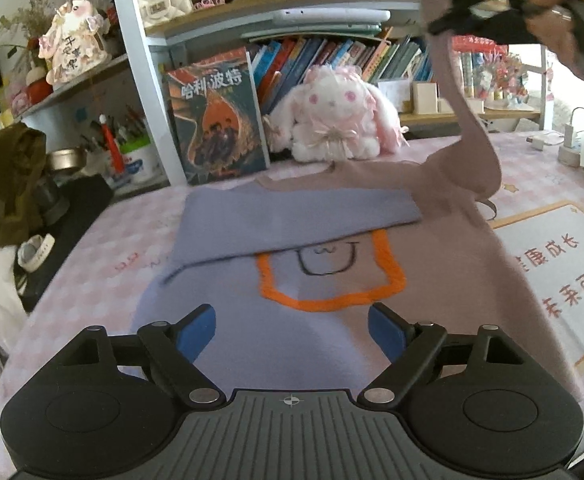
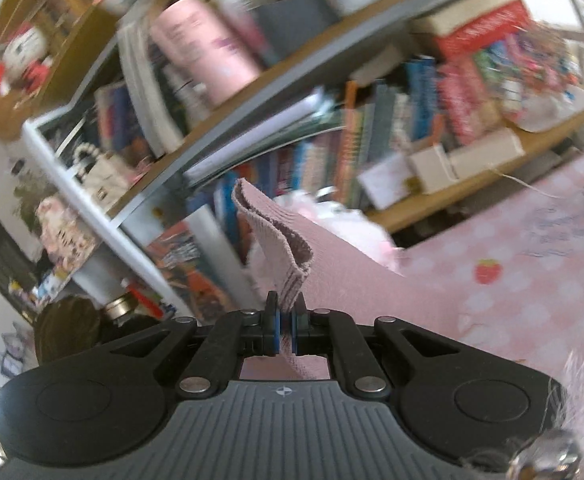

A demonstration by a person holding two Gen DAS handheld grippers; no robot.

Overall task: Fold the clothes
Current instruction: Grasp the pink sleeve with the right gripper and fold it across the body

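A two-tone sweater (image 1: pixel 292 280), lilac on the left and dusty pink on the right with an orange outline on its chest, lies flat on the pink checked table (image 1: pixel 104 248). Its lilac left sleeve (image 1: pixel 292 216) is folded across the chest. My left gripper (image 1: pixel 292 326) is open and empty, just above the sweater's lower front. My right gripper (image 2: pixel 286 320) is shut on the cuff of the pink sleeve (image 2: pixel 276 248) and holds it high in the air. In the left wrist view that sleeve (image 1: pixel 467 120) hangs up from the table to the right gripper (image 1: pixel 451 20) at the top right.
A bookshelf (image 1: pixel 292 12) full of books stands behind the table. A plush rabbit (image 1: pixel 339 120) and an upright book (image 1: pixel 216 120) stand at the table's back edge. A printed placard (image 1: pixel 559 276) lies right of the sweater. A charger (image 1: pixel 567 144) sits far right. A chair with bags (image 1: pixel 8 184) is on the left.
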